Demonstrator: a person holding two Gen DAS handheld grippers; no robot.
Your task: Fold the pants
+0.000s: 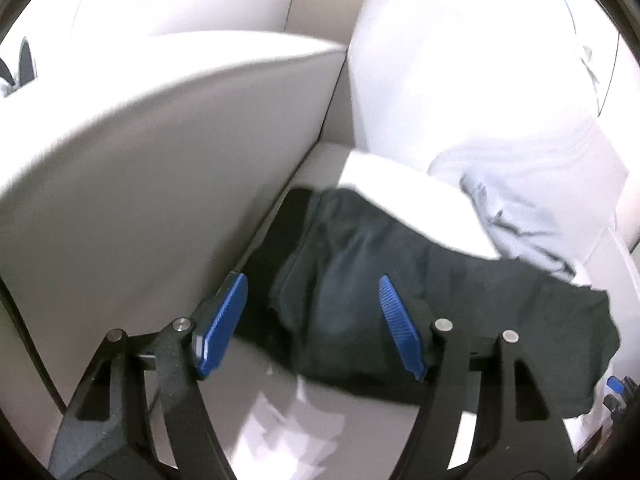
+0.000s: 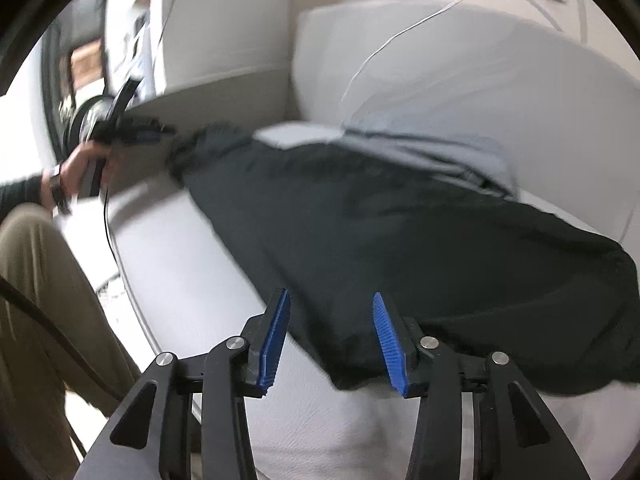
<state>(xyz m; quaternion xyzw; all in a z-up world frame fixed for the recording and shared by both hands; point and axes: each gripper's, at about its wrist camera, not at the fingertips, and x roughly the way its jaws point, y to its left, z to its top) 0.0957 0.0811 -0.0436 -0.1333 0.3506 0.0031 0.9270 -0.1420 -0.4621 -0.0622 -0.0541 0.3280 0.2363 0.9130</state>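
**Both ends of the pants unheld, clutter close behind**

The left gripper has its blue fingers spread wide and holds nothing; they sit low over one bunched end of the dark pants. The right gripper is likewise open and empty, its fingers straddling the near edge of the pants at the other end. The pants lie stretched along a pale sofa seat, one end pushed against the armrest.

The risks, as I judge them: the left end is rumpled in several layers, so a pinch there may catch only one layer, or all of them, and the fold would come out crooked. A white cloth and a light grey garment overlap the far edge of the pants, and a cushion leans just behind; a deep reach could snag these. The smooth seat may let the fabric slide instead of creasing.
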